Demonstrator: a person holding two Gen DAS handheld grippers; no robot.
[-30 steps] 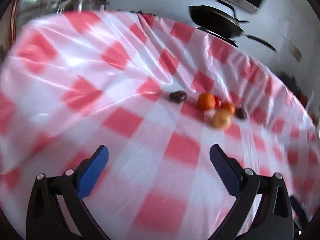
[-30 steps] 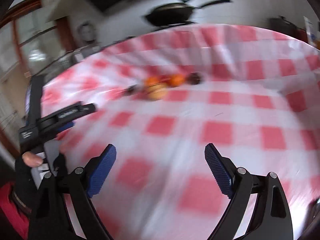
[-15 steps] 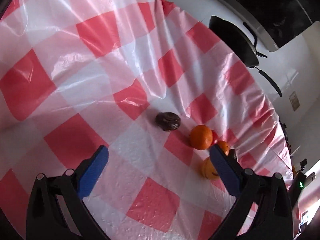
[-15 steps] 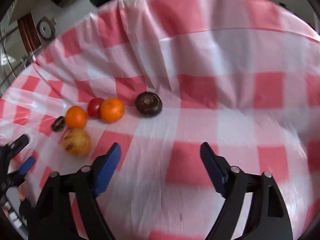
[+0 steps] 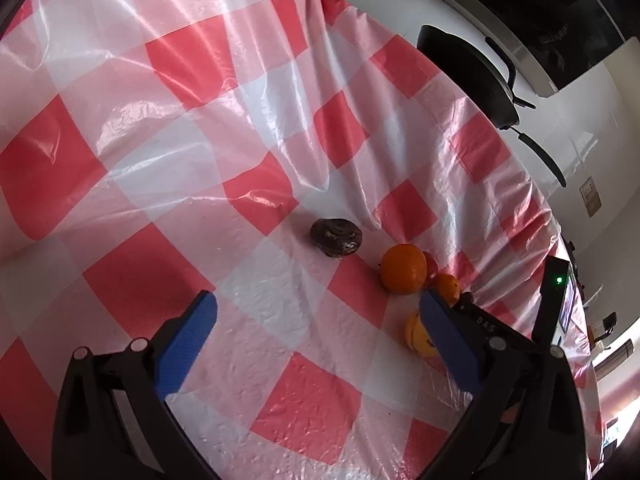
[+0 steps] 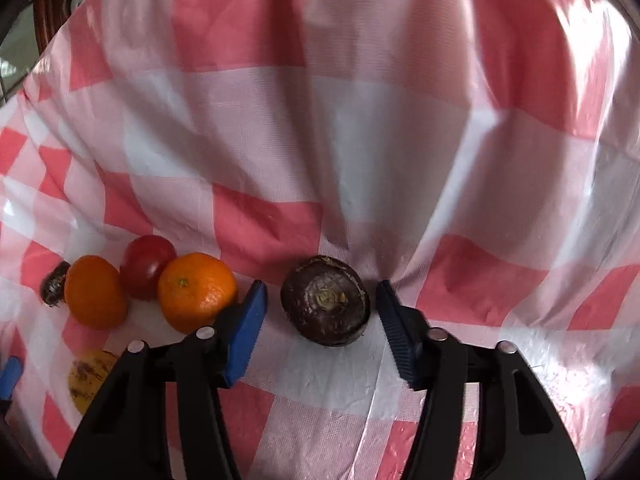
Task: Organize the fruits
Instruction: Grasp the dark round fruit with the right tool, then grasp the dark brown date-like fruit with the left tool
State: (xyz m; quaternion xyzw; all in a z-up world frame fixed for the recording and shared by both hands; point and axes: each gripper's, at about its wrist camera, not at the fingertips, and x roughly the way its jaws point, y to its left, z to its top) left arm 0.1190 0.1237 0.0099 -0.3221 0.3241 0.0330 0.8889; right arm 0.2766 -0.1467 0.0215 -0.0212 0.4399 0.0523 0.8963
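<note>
A dark purple-brown round fruit point(image 6: 325, 301) lies on the red-and-white checked cloth, between the blue pads of my open right gripper point(image 6: 318, 306), which do not touch it. To its left lie an orange point(image 6: 197, 291), a red tomato point(image 6: 147, 266), a second orange point(image 6: 94, 291), a small dark fruit point(image 6: 53, 288) and a yellow spotted fruit point(image 6: 89, 376). In the left wrist view the dark fruit point(image 5: 336, 237), the orange point(image 5: 403, 269) and the yellow fruit point(image 5: 416, 335) lie ahead and right of my open, empty left gripper point(image 5: 316, 320).
The checked plastic cloth point(image 5: 160, 184) is creased into folds behind the fruit. A black pan point(image 5: 468, 76) sits on the white counter beyond the table's far edge. The other gripper's body with a green light point(image 5: 558, 280) shows at the right.
Both grippers moved down and closer to the fruit. The right gripper came around the dark fruit, which now sits between its pads. The left gripper advanced slightly toward the group.
</note>
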